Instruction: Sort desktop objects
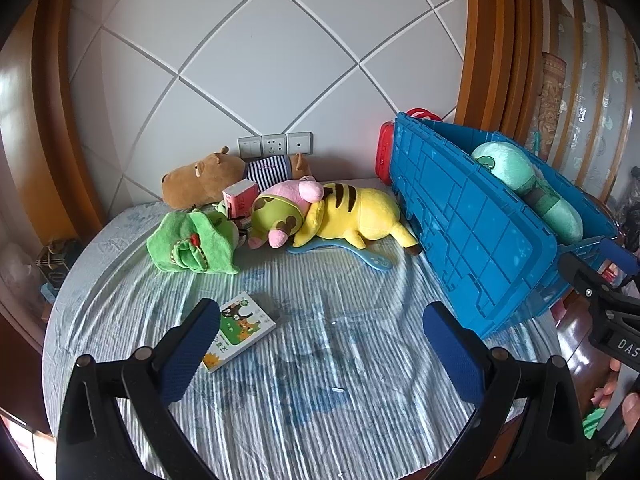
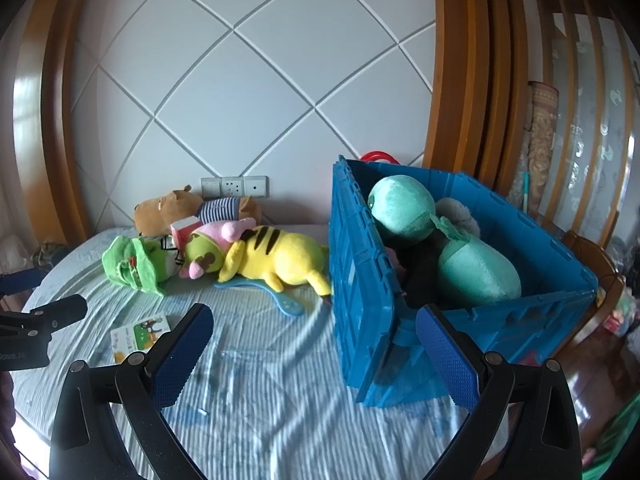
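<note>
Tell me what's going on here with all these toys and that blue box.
A person is tidying toys off a table with a gripper in each hand. Both the left gripper and the right gripper are open and hold nothing. The blue crate already holds a teal plush. Outside it lie a yellow plush, a pink one, a green one, a brown one and a small book.

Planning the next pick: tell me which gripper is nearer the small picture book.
Left. The left gripper hovers right beside the picture book; the right gripper sits farther right, by the blue crate.
</note>
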`<state>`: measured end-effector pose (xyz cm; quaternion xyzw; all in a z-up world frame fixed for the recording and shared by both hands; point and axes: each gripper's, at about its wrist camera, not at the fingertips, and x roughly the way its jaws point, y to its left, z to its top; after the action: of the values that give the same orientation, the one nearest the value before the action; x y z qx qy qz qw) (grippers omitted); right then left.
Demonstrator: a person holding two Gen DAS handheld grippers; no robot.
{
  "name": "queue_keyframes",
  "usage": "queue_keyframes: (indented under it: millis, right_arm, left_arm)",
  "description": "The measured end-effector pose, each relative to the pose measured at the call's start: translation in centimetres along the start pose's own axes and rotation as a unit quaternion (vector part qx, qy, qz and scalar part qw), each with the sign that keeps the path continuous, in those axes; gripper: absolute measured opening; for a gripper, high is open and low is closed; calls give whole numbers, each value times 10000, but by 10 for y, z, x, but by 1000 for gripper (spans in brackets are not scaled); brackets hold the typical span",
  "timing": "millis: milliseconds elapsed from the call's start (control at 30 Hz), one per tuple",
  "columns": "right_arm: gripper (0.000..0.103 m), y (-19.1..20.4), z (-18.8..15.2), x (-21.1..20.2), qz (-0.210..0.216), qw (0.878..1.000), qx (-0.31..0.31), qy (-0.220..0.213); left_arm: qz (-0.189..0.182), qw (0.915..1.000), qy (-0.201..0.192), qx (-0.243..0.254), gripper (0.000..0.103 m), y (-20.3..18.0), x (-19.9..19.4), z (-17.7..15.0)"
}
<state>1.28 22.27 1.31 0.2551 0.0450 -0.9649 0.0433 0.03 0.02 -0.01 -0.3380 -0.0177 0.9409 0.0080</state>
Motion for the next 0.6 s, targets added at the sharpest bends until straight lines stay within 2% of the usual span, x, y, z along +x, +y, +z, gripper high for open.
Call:
queue_keyframes:
  millis: [67,600]
  right_arm:
    - [103,1,1,1,-11,10000,-37,91]
    - [103,-5,-4,-2,6,10000,27,-12]
  left_arm:
    - [4,10000,-5,3,103,0,0,-1]
    - [31,10000,-20,22,103,-3,-3,-5]
